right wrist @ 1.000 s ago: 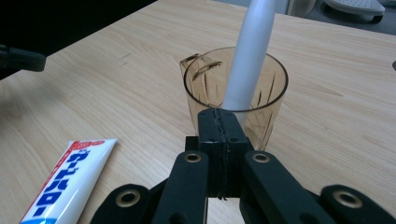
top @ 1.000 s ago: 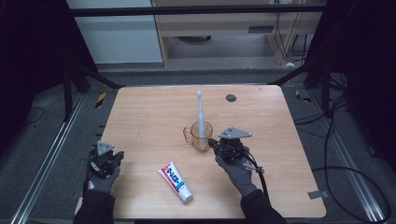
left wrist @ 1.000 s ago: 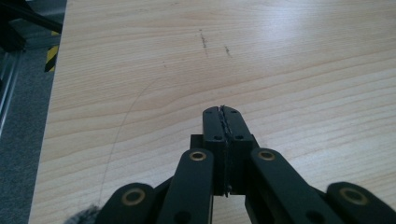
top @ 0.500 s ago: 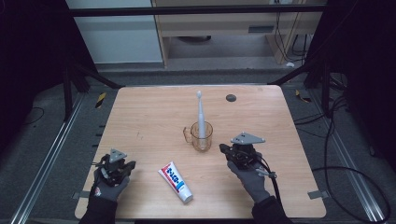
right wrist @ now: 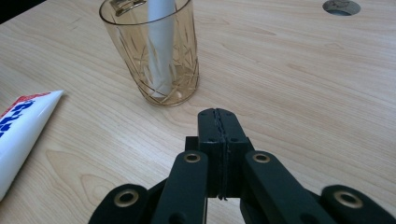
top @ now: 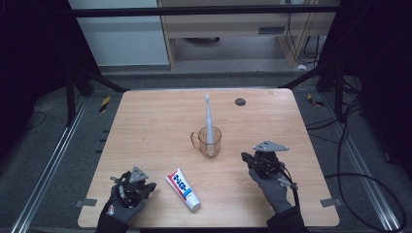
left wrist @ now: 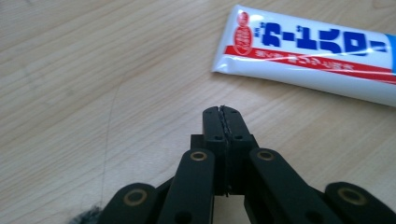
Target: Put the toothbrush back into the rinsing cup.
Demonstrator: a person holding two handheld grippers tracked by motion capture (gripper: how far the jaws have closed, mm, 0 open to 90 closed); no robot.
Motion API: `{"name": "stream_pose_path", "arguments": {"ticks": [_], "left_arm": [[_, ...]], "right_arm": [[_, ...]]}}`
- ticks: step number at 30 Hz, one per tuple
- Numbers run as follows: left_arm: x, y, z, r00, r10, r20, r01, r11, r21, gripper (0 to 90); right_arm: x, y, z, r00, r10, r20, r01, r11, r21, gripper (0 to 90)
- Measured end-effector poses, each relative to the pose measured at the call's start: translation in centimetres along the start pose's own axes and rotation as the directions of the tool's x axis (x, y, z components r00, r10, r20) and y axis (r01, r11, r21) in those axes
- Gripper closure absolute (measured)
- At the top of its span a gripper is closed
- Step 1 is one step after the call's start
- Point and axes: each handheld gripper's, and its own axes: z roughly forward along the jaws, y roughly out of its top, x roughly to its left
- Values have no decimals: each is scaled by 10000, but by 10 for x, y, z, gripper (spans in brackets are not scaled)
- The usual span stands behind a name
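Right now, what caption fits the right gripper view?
Shut right gripper points at an amber cup holding a toothbrush.

Bright, even tabletop; dark surroundings; soft focus

One wooden table [top: 145, 121] sits at the middle of the high view. On it there is one amber glass cup [top: 210, 141] near the centre of the frame, and one white toothbrush [top: 208, 116] standing in that cup. One toothpaste tube [top: 182, 189] lies at the lower middle. One small dark round spot [top: 240, 101], perhaps a hole or a cap, too small to tell, marks the upper right of the tabletop. Two grippers are there: the left gripper [top: 151, 187] at the lower left and the right gripper [top: 244, 156] at the lower right, each held by one gloved hand, two hands in all
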Motion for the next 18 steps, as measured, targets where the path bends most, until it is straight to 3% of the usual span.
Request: {"name": "stream_pose_path", "arguments": {"ticks": [7,12,18], "left_arm": [[-12,2,2,9980,285,557,-291,9995,96,900],[-25,5,7,9924,434,1150,-448,9989,100,900],[-33,10,13,9894,616,1316,-628,9980,48,900]], "right_arm": [[-2,-2,2,10000,12,70,-13,9999,171,895],[-4,-4,2,9999,91,107,-94,9997,236,891],[-3,-4,5,10000,61,77,-64,9994,353,888]]}}
